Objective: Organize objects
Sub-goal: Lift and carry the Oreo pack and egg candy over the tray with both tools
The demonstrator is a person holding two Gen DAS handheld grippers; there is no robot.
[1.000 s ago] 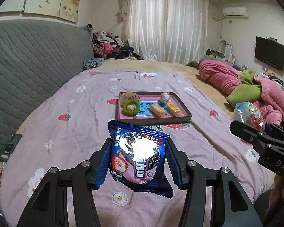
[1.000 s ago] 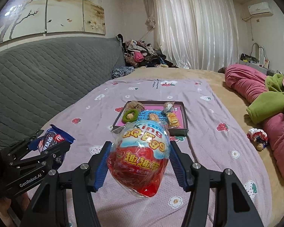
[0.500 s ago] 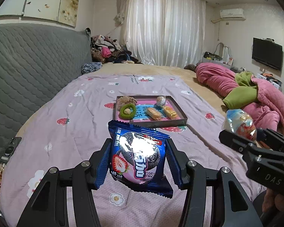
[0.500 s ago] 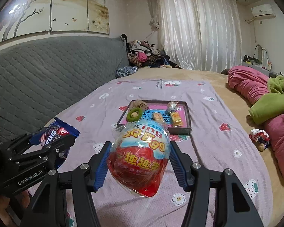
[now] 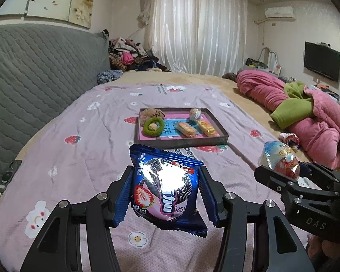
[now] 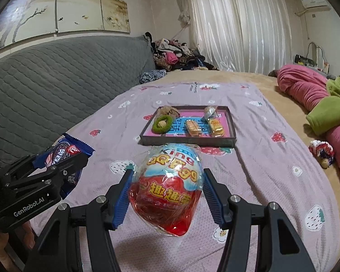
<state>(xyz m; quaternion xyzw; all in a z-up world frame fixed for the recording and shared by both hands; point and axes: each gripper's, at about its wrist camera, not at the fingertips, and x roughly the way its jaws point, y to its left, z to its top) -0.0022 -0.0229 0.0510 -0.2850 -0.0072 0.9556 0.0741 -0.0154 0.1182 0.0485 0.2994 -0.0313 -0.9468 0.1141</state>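
- Here, far left, a grey quilted headboard (image 5: 34, 72) runs along the side of the bed, which is covered by a lilac blanket (image 5: 83, 149) printed with strawberries and flowers.
- The left gripper (image 5: 165, 192) is clenched on a blue cookie packet (image 5: 163, 190) with a strawberry and a sandwich cookie printed on it; both blue pads press its sides and the packet hangs clear above the blanket. In the right wrist view the same packet (image 6: 63, 156) shows at the left edge, pinched in that gripper (image 6: 56, 165).
- Beyond both grippers, near the middle of the bed, lies a shallow dark tray (image 5: 181, 141) with a pink and blue floor. Inside it, left to right: a brownish tuft at the far left corner, a green ring (image 5: 153, 126) with a small pale thing in its hole, two yellow wrapped snacks (image 5: 196, 128) lying side by side, and a foil-wrapped egg (image 5: 195, 113) at the far right corner.
- The right gripper (image 6: 166, 192) grasps a large egg-shaped treat (image 6: 167, 188) in clear wrap, blue on top and red below, held off the blanket just short of the tray.
- On the right, a small crumpled colourful thing (image 6: 321, 153) lies on the bed, next to a heap of pink and green bedding (image 6: 324, 104).
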